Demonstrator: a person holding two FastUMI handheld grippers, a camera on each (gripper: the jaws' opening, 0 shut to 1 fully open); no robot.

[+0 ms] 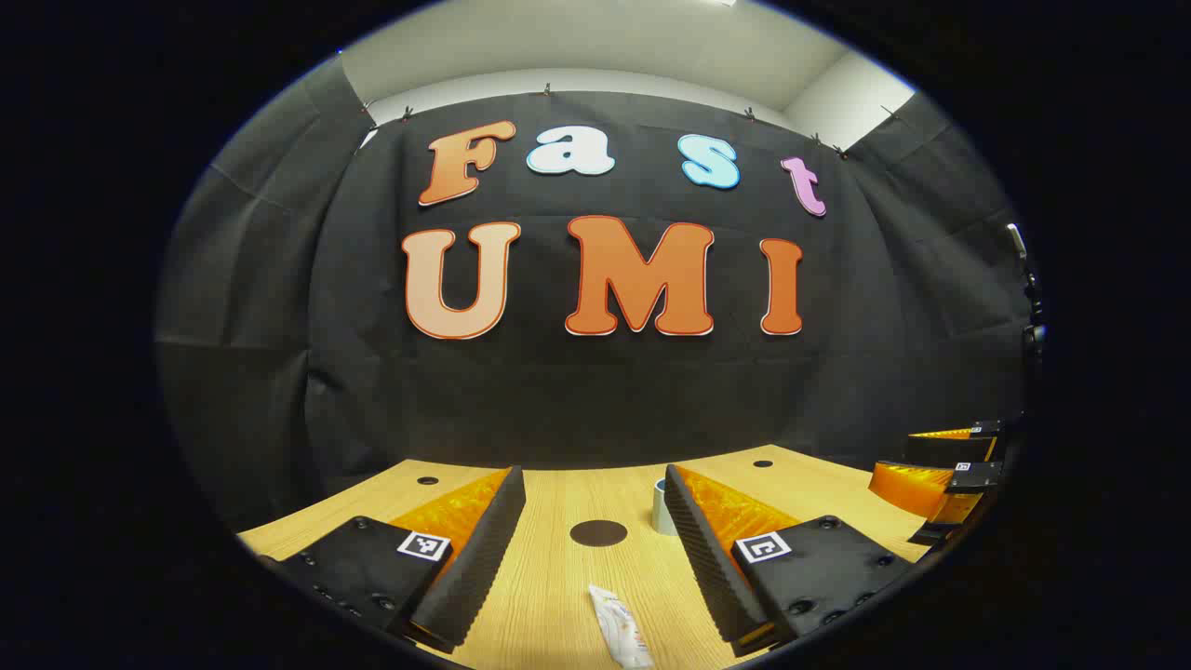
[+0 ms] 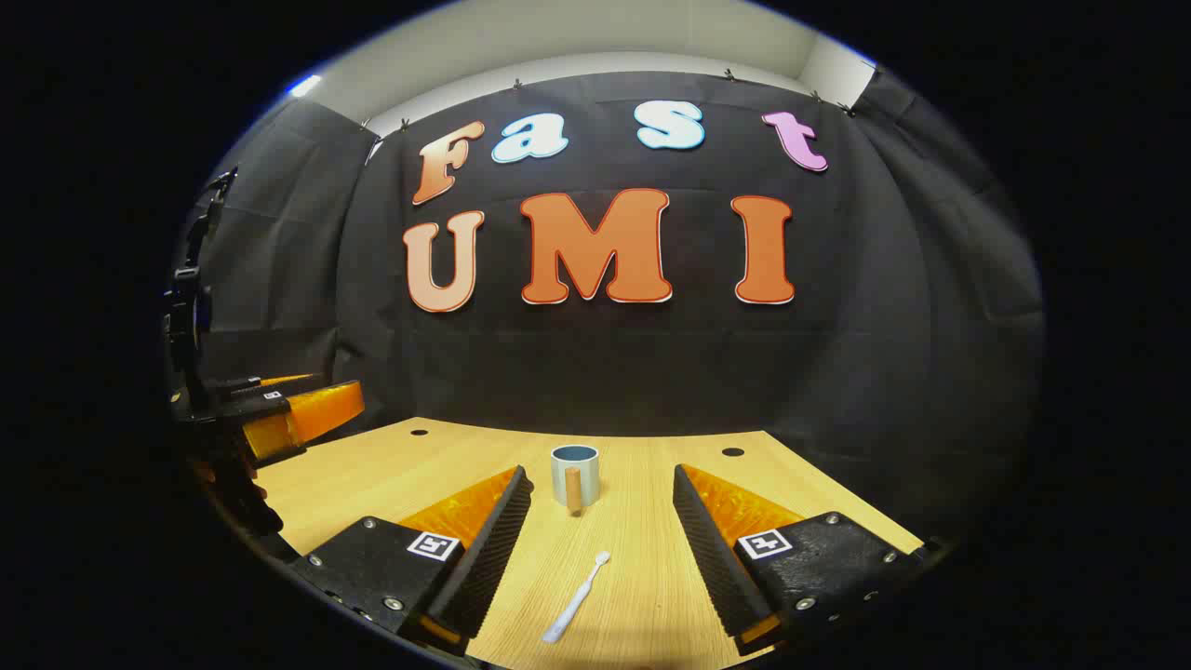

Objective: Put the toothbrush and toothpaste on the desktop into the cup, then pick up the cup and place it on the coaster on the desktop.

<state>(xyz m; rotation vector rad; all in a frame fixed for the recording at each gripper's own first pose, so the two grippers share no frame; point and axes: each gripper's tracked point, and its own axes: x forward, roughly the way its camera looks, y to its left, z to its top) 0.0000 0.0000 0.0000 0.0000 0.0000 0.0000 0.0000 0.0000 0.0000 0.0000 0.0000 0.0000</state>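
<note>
Wooden desktop [image 2: 642, 568], black cloth wall [image 2: 893, 354]

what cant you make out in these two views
- Cup, left gripper view: mostly hidden behind that gripper's own finger; its inside cannot be seen.
- Toothpaste, left gripper view: its near end is cut off by the bottom edge.
- Toothbrush, right gripper view: bristles too small to tell which way they face.
- Coaster: a flat dark disc, material unclear.

cup [image 1: 662, 507]: hiding partly behind the left gripper's right-hand finger
toothpaste [image 1: 622, 628]: running off the bottom edge of the left gripper view
</note>
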